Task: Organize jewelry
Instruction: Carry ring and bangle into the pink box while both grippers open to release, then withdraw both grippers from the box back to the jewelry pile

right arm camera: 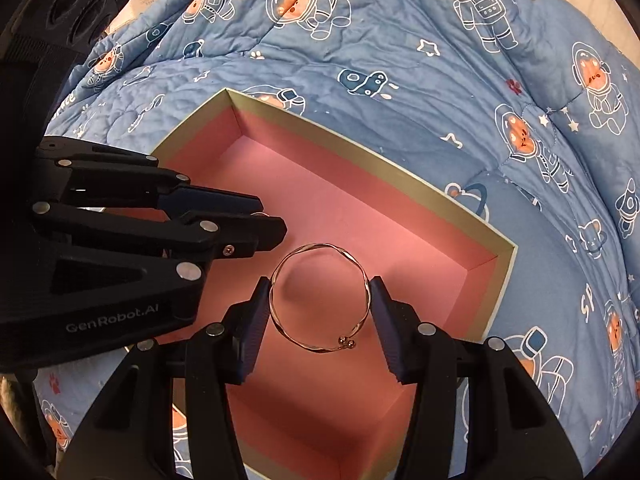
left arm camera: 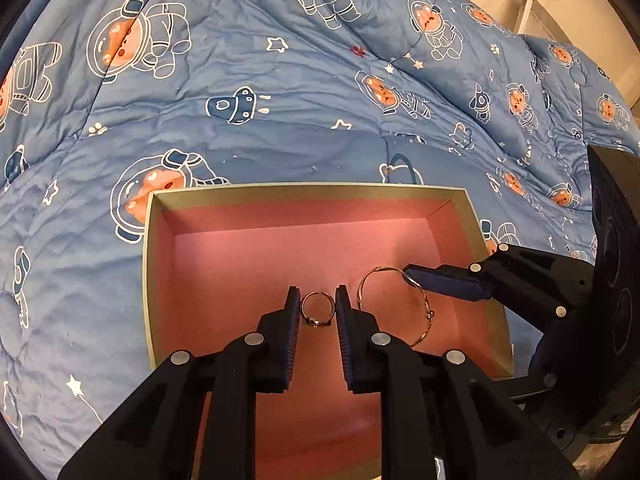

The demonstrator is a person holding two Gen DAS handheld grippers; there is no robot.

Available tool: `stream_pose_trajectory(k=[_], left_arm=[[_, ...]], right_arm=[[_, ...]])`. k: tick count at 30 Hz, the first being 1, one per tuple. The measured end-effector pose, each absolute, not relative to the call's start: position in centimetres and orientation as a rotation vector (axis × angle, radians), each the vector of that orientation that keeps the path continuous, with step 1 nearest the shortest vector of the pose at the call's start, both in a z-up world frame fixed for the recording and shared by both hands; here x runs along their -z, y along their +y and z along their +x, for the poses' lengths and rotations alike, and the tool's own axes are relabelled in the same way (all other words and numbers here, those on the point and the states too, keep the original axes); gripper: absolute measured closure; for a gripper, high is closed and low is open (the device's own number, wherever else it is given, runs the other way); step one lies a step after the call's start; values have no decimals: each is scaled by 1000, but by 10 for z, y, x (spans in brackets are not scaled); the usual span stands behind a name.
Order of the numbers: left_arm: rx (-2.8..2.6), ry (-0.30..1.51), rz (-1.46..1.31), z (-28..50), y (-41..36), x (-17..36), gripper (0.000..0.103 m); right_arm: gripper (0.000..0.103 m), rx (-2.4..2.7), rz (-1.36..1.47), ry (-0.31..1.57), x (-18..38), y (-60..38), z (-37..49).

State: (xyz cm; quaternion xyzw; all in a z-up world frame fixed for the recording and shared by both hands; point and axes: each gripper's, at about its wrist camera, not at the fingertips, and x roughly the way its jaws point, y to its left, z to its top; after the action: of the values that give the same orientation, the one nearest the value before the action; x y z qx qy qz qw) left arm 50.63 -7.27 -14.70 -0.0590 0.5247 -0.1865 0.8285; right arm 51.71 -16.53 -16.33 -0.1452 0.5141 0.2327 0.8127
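A box with a pink inside and a pale gold rim [left arm camera: 304, 189] lies on the bed; it also shows in the right wrist view [right arm camera: 360, 152]. My left gripper [left arm camera: 317, 300] is shut on a small silver ring [left arm camera: 317, 309] and holds it over the box floor. My right gripper [right arm camera: 320, 292] is shut on a thin twisted bangle [right arm camera: 320, 298] with two small balls at its ends, held inside the box. In the left wrist view the bangle [left arm camera: 394, 304] hangs from the right gripper's fingers [left arm camera: 440, 280], just right of the ring.
A blue quilt [left arm camera: 280, 80] printed with astronaut bears covers the bed all around the box. A pale wall and a white rail [left arm camera: 528, 8] stand at the far right. The two grippers are close together over the box.
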Motion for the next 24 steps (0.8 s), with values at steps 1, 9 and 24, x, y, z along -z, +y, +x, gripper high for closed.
stream_pose_trajectory(k=[1,9,24], left_arm=[[395,1114,-133,507,-72,147,86],[386,1100,-133,507,-73,145,76],[374,959,-220,475,-48,111,25]], right_arm=[[53,-496,-306,1097,163,-166,517],[52,-488,-348,1088,165,-164,518],[22,-453,-359,878,127,-188,472]])
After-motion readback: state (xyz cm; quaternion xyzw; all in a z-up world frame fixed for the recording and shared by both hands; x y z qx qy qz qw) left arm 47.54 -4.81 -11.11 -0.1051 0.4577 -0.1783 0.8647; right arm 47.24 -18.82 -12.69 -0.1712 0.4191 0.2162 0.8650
